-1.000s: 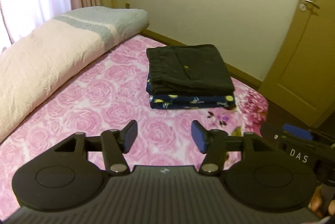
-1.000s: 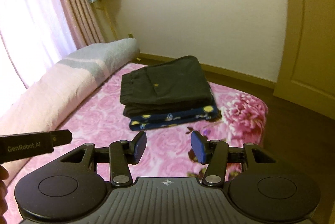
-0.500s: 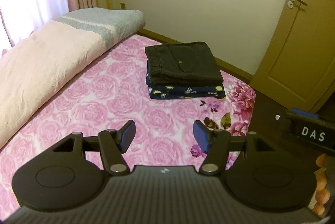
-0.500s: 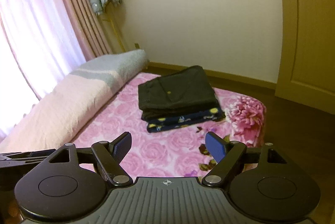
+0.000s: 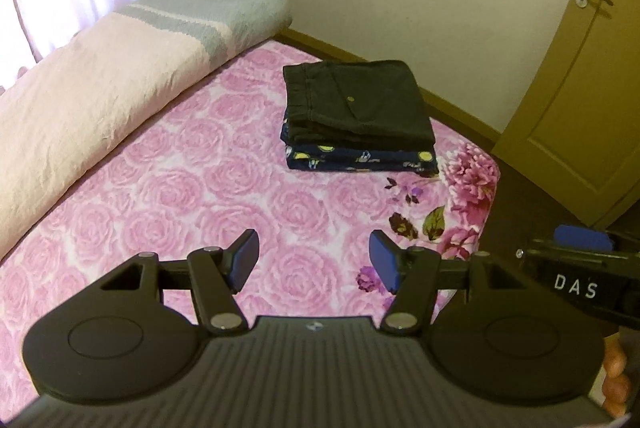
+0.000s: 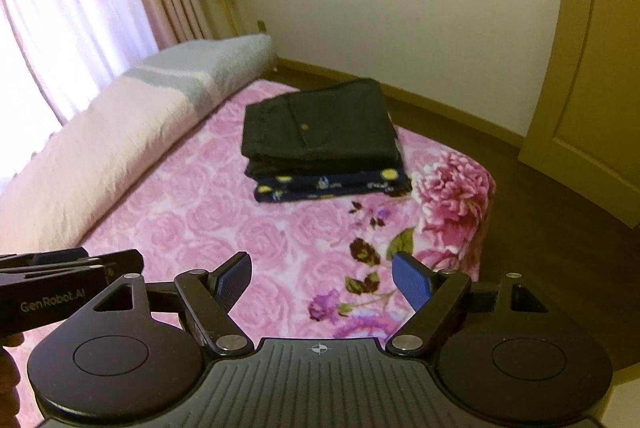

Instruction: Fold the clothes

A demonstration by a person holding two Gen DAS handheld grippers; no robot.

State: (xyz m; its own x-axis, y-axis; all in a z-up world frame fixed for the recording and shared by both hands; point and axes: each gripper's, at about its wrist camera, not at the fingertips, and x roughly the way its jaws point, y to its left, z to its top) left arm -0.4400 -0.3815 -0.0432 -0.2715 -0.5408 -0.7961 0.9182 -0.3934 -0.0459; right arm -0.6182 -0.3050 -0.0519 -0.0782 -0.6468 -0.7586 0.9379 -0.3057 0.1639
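Holding both tongs spread and empty over the bed (image 5: pixel 192 187).
My left tongs (image 5: pixel 312 260) read "GenRobot.AI", my right tongs (image 6: pixel 322 278), just widened, "DAS"; far ahead, the folded dark trousers (image 5: pixel 360 103) top the navy printed garment (image 5: pixel 360 159), waistband leftward, long axis across.
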